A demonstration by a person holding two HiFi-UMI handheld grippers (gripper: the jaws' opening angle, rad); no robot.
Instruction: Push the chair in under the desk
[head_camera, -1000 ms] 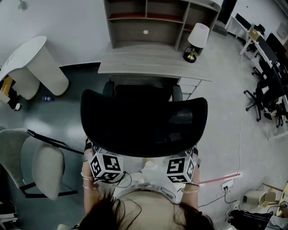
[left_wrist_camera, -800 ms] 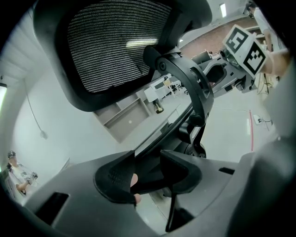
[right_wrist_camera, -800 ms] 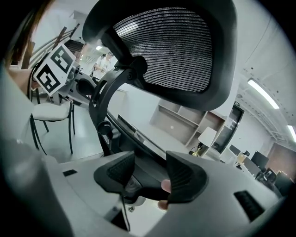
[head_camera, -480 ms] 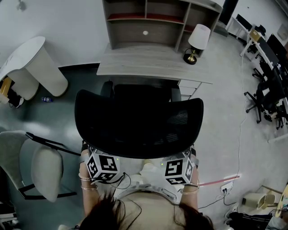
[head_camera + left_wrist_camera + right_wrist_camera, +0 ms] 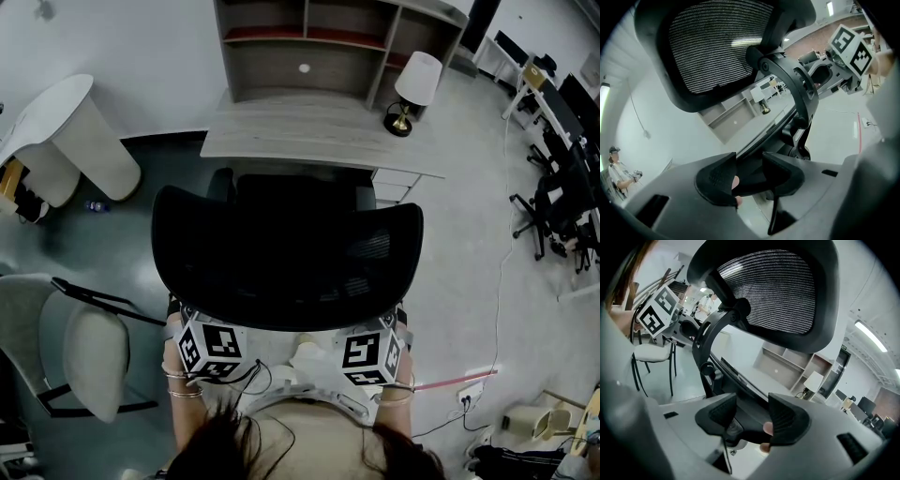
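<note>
Head view: I only get the two marker cubes, left one [image 5: 211, 349] and right one [image 5: 367, 354], tucked at the rear edge of the black mesh chair [image 5: 286, 253]. The backrest covers both sets of jaws from up there.

The gripper views fill that in. Left gripper [image 5: 749, 180]: jaws wide, and a dark flat part of the chair runs pad to pad between them, so it looks clamped on it. Right gripper [image 5: 746, 420]: same picture, jaws wide and set on the same kind of dark chair part. I can't tell which part it is. The mesh back and its curved support arm rise above and ahead of each gripper.

Each gripper view also catches the other gripper's cube off to the side. The head view can't show the underside of the backrest.

The chair sits straight ahead of both grippers. Its seat front is at the near edge of the desk [image 5: 309, 131], with the backrest well short of it. A lamp [image 5: 412, 84] stands on the desk ahead and right of the right gripper, and a shelf unit [image 5: 309, 47] is beyond. A grey chair [image 5: 84, 347] is off to the left gripper's left, in head view only.
</note>
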